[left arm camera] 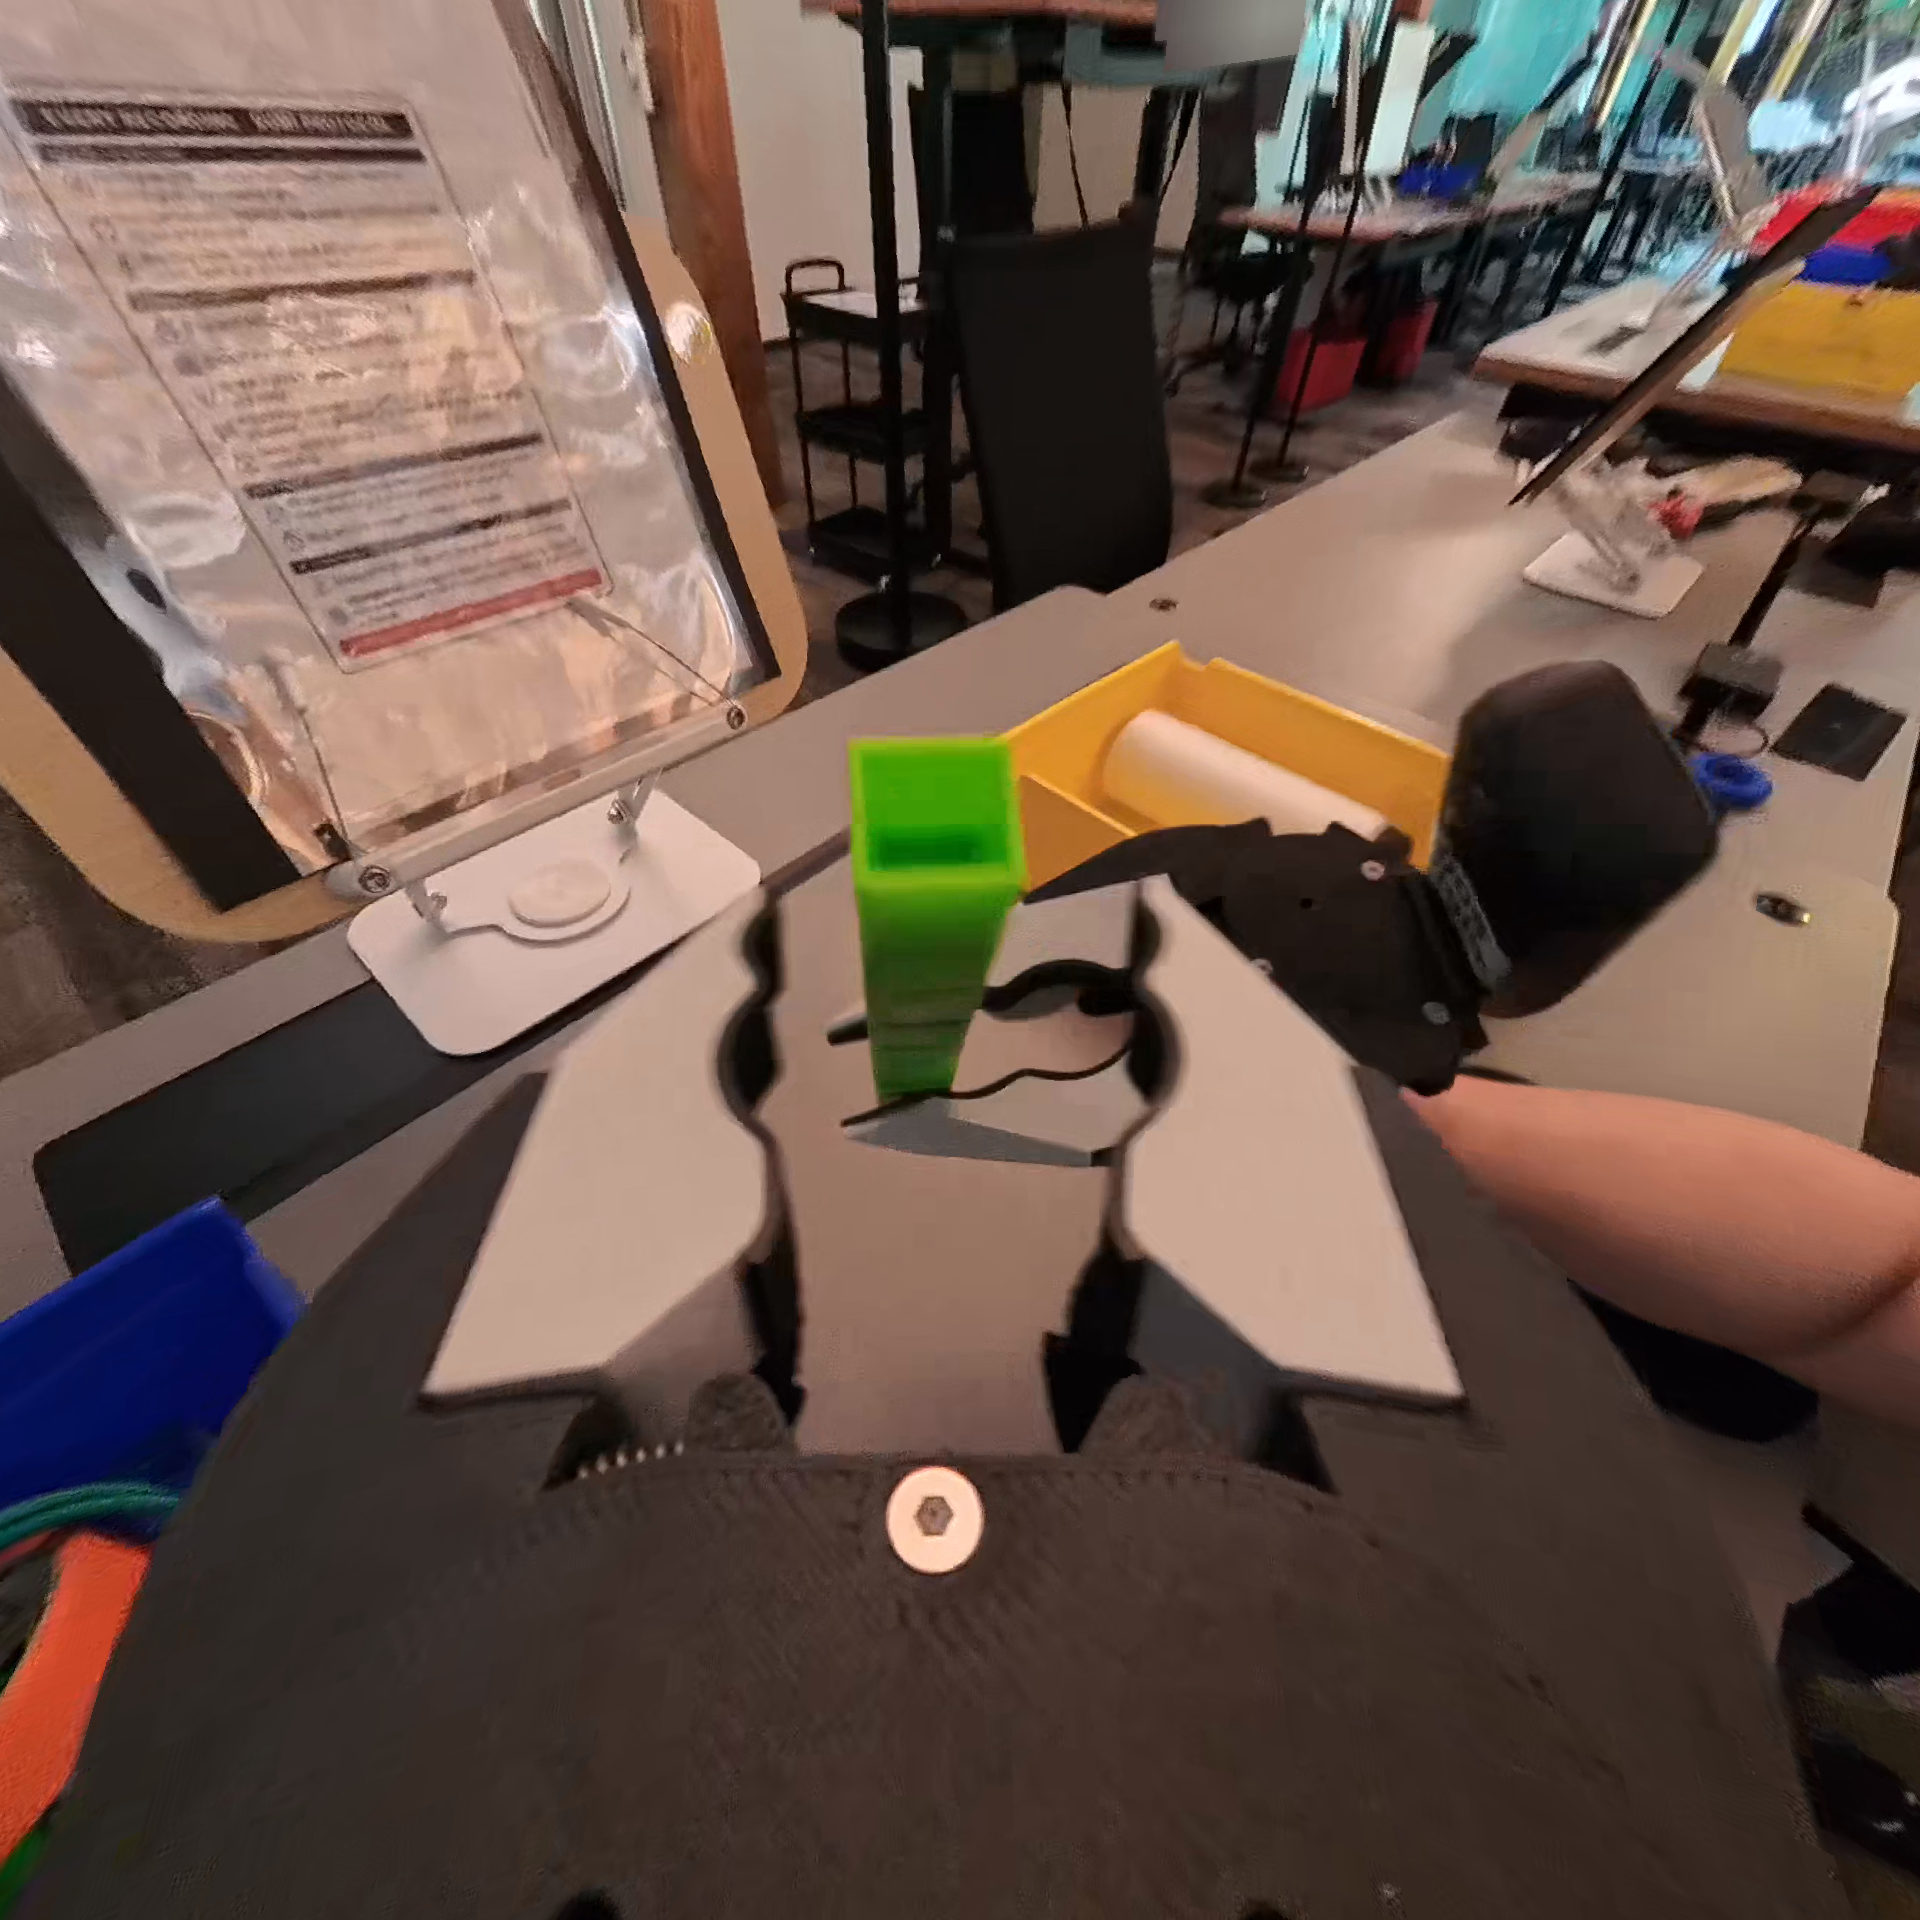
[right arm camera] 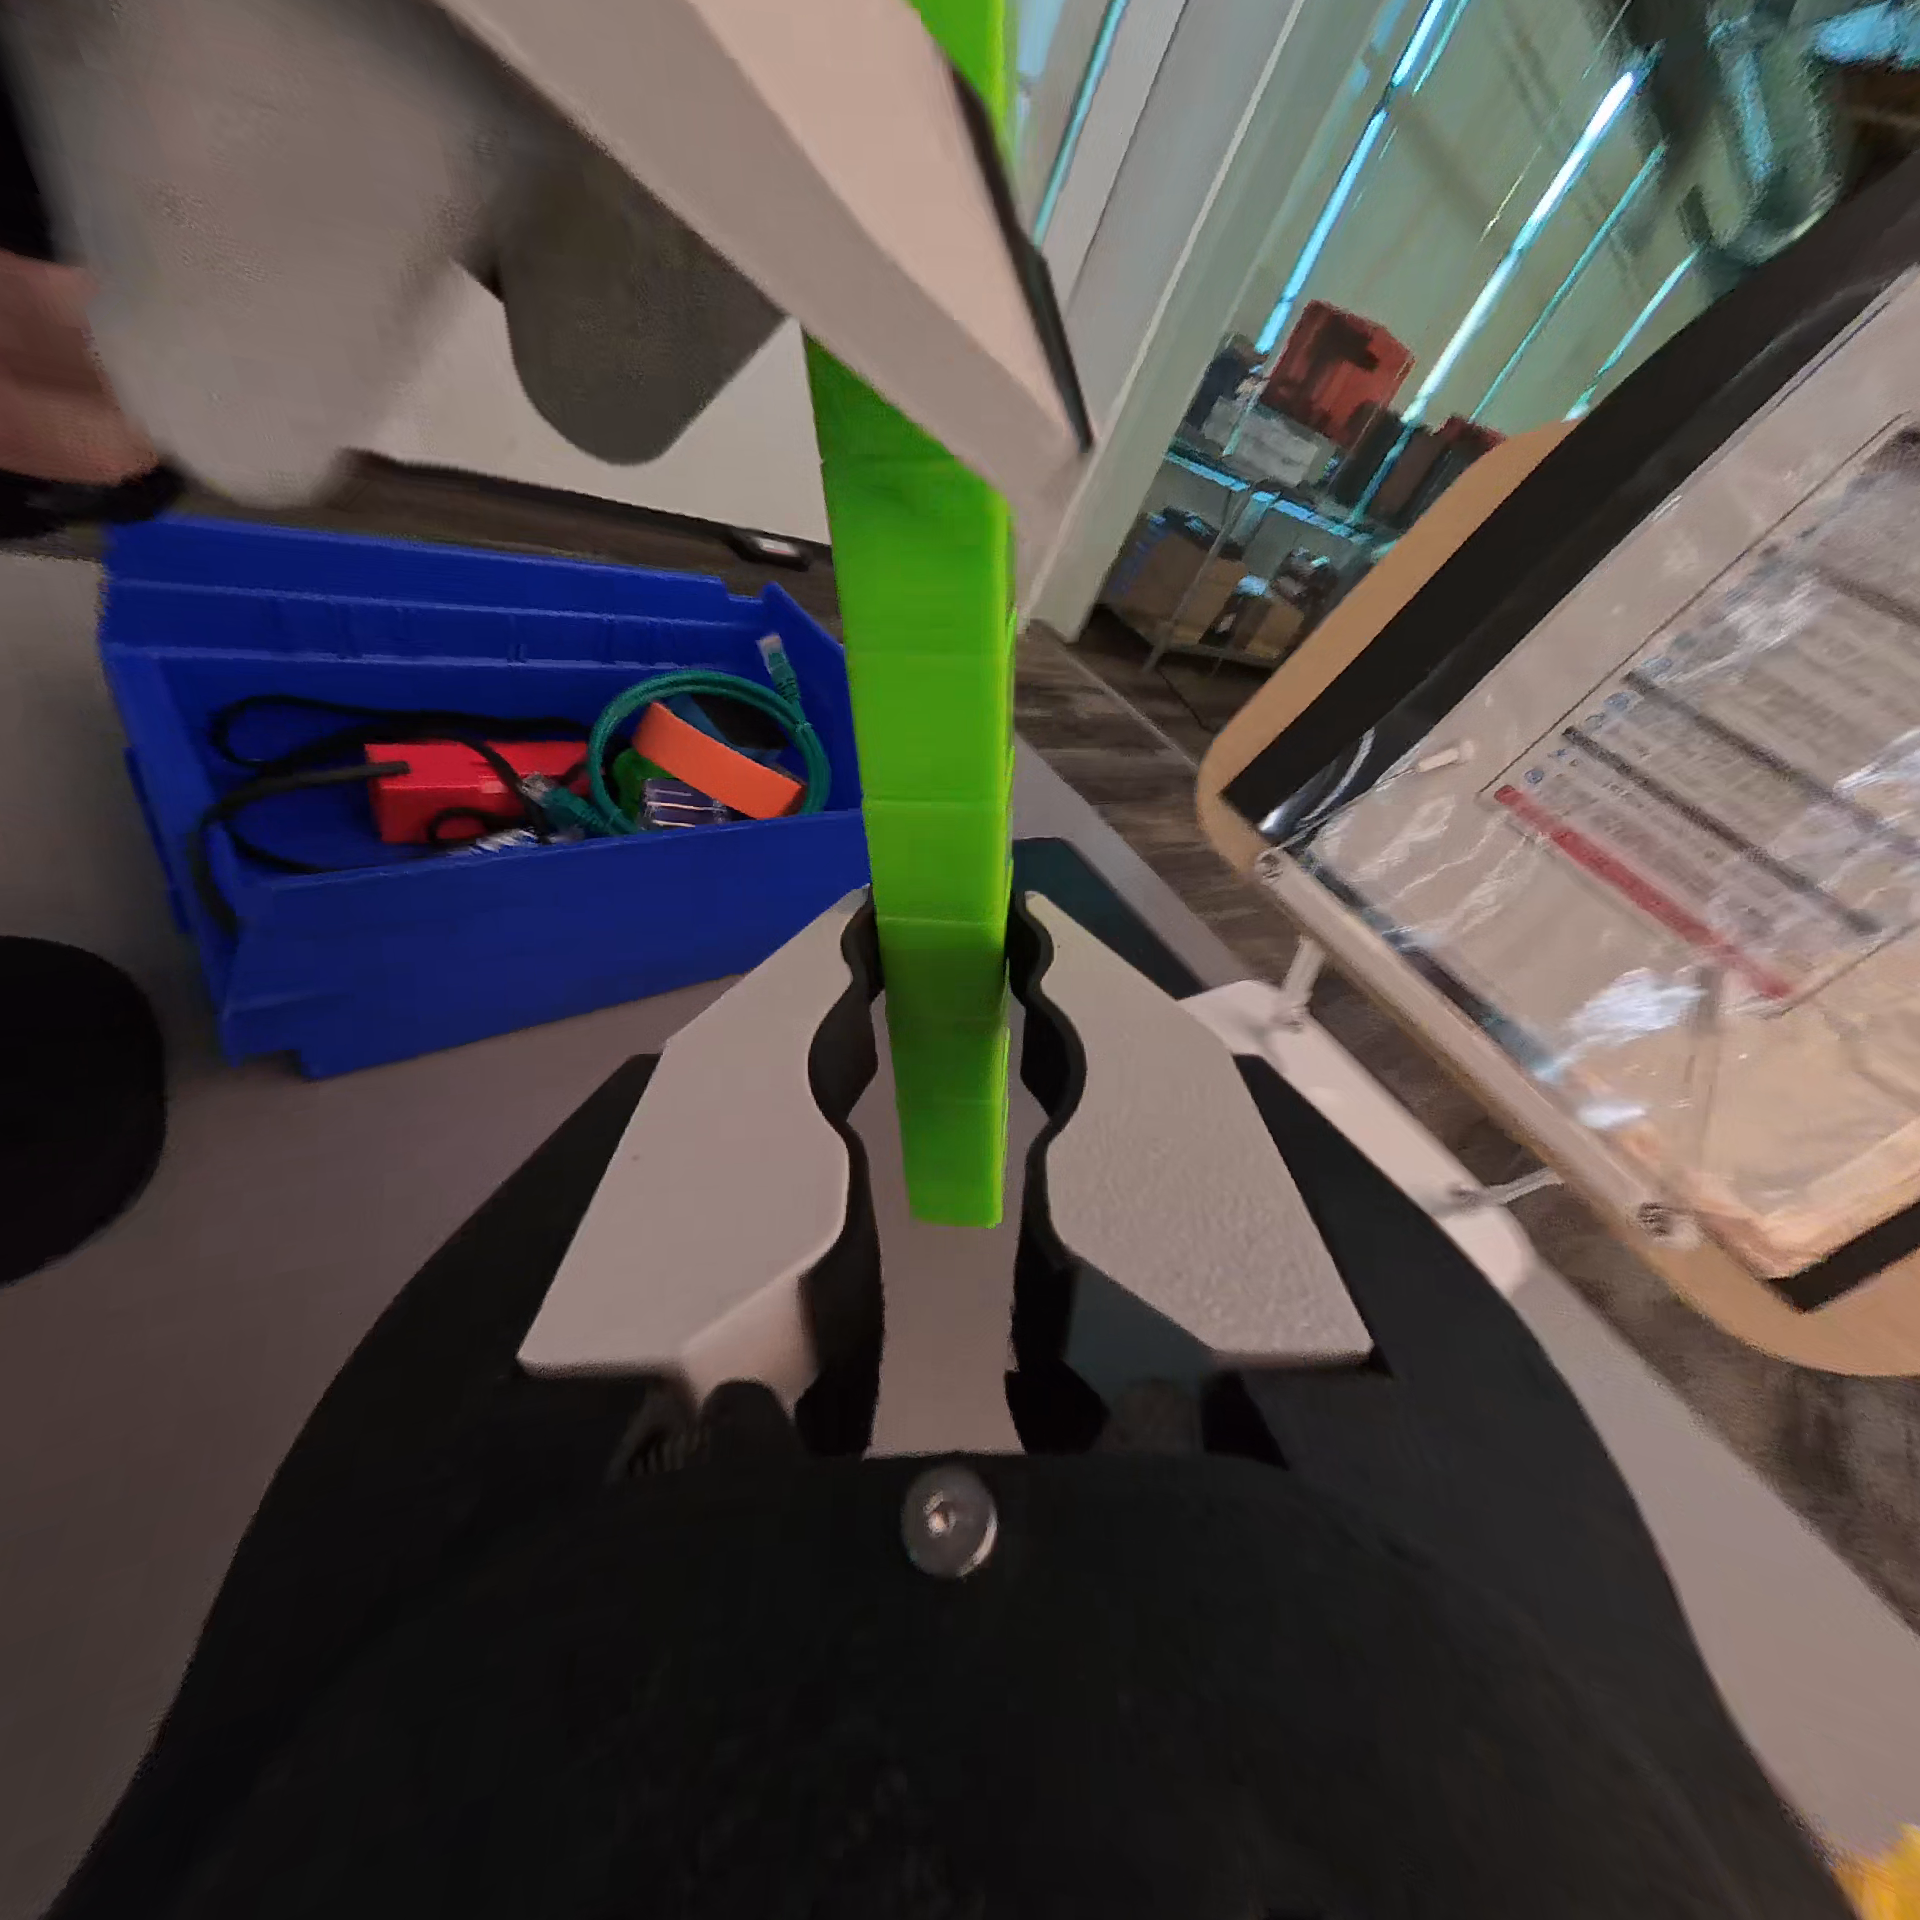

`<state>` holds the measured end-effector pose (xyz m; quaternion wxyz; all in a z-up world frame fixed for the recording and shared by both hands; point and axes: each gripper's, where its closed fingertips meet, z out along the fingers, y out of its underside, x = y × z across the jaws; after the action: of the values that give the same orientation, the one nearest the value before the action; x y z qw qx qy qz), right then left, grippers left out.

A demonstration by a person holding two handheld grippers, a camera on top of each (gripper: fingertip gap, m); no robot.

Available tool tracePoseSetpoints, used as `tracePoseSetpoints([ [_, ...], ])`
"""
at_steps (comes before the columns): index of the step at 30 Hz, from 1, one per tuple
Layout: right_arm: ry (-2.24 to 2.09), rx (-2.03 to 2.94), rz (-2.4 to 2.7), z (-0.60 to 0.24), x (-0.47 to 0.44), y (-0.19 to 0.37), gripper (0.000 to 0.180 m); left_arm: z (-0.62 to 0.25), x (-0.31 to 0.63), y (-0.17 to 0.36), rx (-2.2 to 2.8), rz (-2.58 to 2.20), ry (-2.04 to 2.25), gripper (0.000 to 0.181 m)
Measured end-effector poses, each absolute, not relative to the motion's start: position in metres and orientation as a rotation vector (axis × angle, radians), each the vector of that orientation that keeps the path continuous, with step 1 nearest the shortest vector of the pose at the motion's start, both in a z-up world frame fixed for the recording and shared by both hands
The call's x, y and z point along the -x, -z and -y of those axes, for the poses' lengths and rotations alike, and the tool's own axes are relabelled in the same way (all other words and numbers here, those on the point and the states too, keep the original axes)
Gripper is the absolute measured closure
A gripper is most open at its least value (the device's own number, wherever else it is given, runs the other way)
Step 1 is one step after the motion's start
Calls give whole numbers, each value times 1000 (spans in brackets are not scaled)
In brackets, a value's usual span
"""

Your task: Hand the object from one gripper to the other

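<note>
A bright green hollow rectangular block (left arm camera: 930, 821) stands upright in the air above the grey table (left arm camera: 1351, 582). My right gripper (right arm camera: 945, 914) is shut on its lower end (right arm camera: 940, 1039). In the left wrist view the right gripper's black body (left arm camera: 1351, 935) comes in from the right. My left gripper (left arm camera: 956, 935) is open. Its two grey fingers (left arm camera: 644, 1195) straddle the block with a gap on each side. One left finger (right arm camera: 831, 208) crosses the upper part of the block in the right wrist view.
A yellow bin (left arm camera: 1236, 717) holding a white roll (left arm camera: 1226, 779) sits just behind the block. A blue bin (right arm camera: 520, 935) of cables and parts is at the left. A framed sheet on a white stand (left arm camera: 312, 416) stands at the table's edge. A person's forearm (left arm camera: 1662, 1226) reaches in from the right. Left tips to right tips: about 9 centimeters.
</note>
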<state>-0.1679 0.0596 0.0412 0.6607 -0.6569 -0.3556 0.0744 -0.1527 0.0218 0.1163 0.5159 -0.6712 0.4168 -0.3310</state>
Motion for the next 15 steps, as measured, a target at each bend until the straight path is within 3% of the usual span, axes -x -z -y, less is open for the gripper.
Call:
tracePoseSetpoints([
  [1, -267, 1506, 779, -59, 168, -42, 158, -23, 155, -119, 1608, -983, 798, 101],
  [9, -1343, 1537, 341, -60, 131, -67, 160, -25, 160, -110, 1657, -998, 1068, 108],
  [15, -1706, 1414, 68, -81, 91, -57, 160, -48, 124, -68, 1774, -916, 1298, 122],
])
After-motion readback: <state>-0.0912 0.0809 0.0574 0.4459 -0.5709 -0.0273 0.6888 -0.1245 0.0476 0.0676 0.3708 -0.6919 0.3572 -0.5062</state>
